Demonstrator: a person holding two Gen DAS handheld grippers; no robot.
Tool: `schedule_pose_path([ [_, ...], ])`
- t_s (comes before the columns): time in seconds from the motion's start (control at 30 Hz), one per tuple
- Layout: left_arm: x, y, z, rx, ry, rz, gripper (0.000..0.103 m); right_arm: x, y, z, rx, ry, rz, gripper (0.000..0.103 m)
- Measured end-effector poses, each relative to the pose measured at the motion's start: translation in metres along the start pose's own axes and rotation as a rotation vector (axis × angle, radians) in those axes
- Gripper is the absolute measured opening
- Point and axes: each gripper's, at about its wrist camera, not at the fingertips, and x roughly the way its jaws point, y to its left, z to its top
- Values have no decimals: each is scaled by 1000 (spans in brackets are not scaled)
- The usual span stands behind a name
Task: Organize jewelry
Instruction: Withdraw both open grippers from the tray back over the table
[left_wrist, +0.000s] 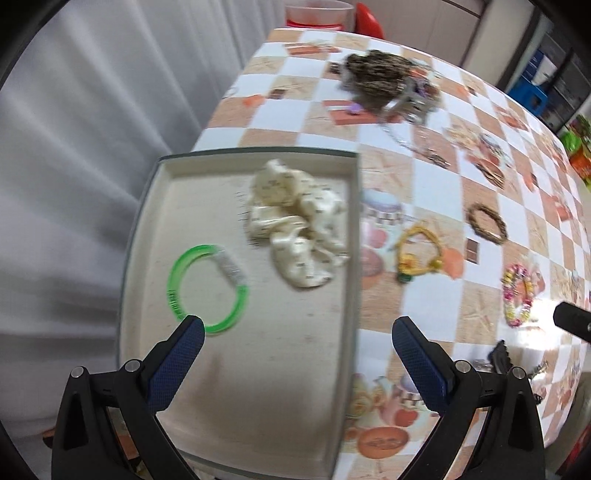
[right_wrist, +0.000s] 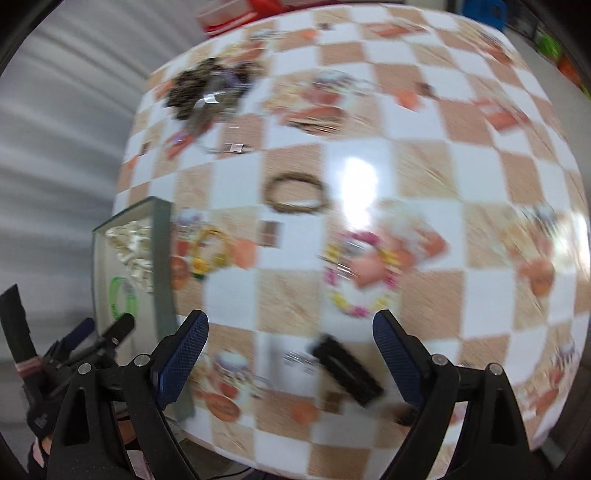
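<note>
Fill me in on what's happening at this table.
A person is sorting jewelry with two handheld grippers. Both the left gripper and right gripper are open and empty. The tray already holds a green bangle and a cream scrunchie. A yellow bracelet, brown woven bracelet and multicolored beaded bracelet lie on the tablecloth.

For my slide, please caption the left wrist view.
Open left gripper above tray holding green bangle and cream scrunchie.

A: Can you read any words here?

B: No. The green ring (left_wrist: 207, 288) in the tray (left_wrist: 236, 387), up by the left finger of the left claw (left_wrist: 297, 334), has dark marks on it. They are too blurry to read.

A: And the cream cloth (left_wrist: 299, 221)?

B: Small dark marks, too tiny to read.
</note>
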Motion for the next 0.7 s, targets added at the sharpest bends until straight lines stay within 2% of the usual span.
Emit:
schedule_pose_path([
  [0.33,-1,-58,1,110,25,-73,103,-19,-101,-28,184,7,-80,92],
  [0.5,4,-82,-2,142,47,-94,103,-20,-130,-40,232,25,-99,92],
  [0.7,11,-102,-3,166,63,-102,103,-15,-144,-53,262,47,-93,92],
])
